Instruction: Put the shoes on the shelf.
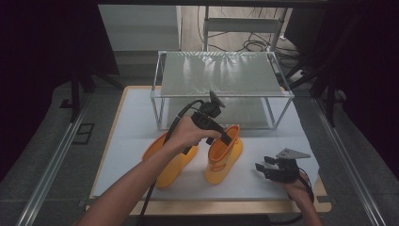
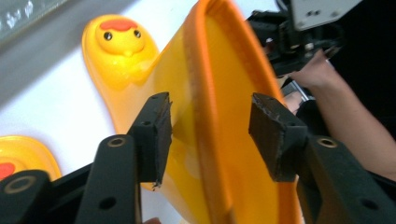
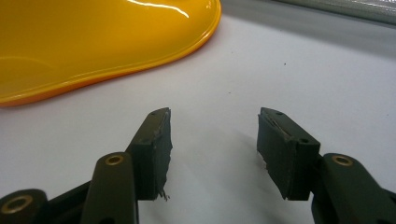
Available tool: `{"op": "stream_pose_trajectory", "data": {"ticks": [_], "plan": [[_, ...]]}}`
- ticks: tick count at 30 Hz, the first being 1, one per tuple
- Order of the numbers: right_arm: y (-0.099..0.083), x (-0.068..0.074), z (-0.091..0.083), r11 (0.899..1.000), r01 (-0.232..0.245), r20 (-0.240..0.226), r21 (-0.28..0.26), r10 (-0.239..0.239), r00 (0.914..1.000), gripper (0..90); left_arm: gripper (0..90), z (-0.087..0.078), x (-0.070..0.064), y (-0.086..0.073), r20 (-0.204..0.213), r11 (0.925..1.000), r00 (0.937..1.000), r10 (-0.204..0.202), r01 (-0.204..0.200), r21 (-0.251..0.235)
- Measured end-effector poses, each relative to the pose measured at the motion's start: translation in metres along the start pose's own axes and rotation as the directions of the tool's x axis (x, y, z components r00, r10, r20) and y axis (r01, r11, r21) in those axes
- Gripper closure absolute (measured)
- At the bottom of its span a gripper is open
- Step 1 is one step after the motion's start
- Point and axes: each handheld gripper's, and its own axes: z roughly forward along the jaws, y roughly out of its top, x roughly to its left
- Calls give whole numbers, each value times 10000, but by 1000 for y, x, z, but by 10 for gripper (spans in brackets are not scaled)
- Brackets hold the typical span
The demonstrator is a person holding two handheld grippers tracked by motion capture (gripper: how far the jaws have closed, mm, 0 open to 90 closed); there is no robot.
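While two yellow boots sit on the white mat (image 1: 136,117), each hand works one gripper. Going left to right in the high view: the left boot (image 1: 175,162) lies on its side, its long axis running from seven to one o'clock, and the person's left hand (image 1: 188,134) partly covers it. Next, the right boot (image 1: 225,157) stands upright, toe towards six o'clock, shaft opening up and tipped to twelve. The left gripper (image 1: 229,139) reaches to that opening; in the left gripper view its jaws stand apart astride the orange rim (image 2: 205,93), one outside the shaft, one inside, neither pressing the wall, and the duck face (image 2: 120,35) on the toe shows beyond. At four o'clock from the boots the right gripper (image 1: 261,168) rests low over the mat, jaws spread and holding nothing. At twelve o'clock stands one wire-framed rack (image 1: 221,75) with two shelves.
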Motion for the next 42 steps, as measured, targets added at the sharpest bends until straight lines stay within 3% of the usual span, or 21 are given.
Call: {"op": "stream_pose_trajectory", "data": {"ticks": [13, 23, 27, 32, 36, 40, 42], "plan": [[0, -1, 0, 9999, -128, 126, 37, 128, 9998, 451, 852, 7, -5, -1, -948, 9998, 9953, 189, -193, -33], [-1, -5, -1, 9997, -230, 252, 4, 230, 9994, 456, 859, -3, -13, 3, -800, 9987, 9958, 439, -458, -216], [-1, -6, -2, 9996, -295, 211, -16, 295, 9993, 456, 859, -26, -21, 0, -631, 9959, 9960, 629, -668, -608], [0, -7, -3, 9994, -334, 175, -91, 336, 9993, 457, 858, -54, -25, -14, -828, 9909, 9933, 810, -892, -1011], [0, -8, -3, 9995, -307, 189, -69, 308, 9993, 457, 858, -71, -20, -30, -1127, 9898, 9892, 937, -1048, -966], [1, -7, -2, 9996, -286, 199, -44, 287, 9994, 457, 858, -74, -13, -44, -1214, 9904, 9897, 763, -893, -1052], [1, -6, 0, 9997, -240, 200, 26, 240, 9995, 457, 858, -72, -5, -59, -1229, 9913, 9896, 749, -873, -989]]}}
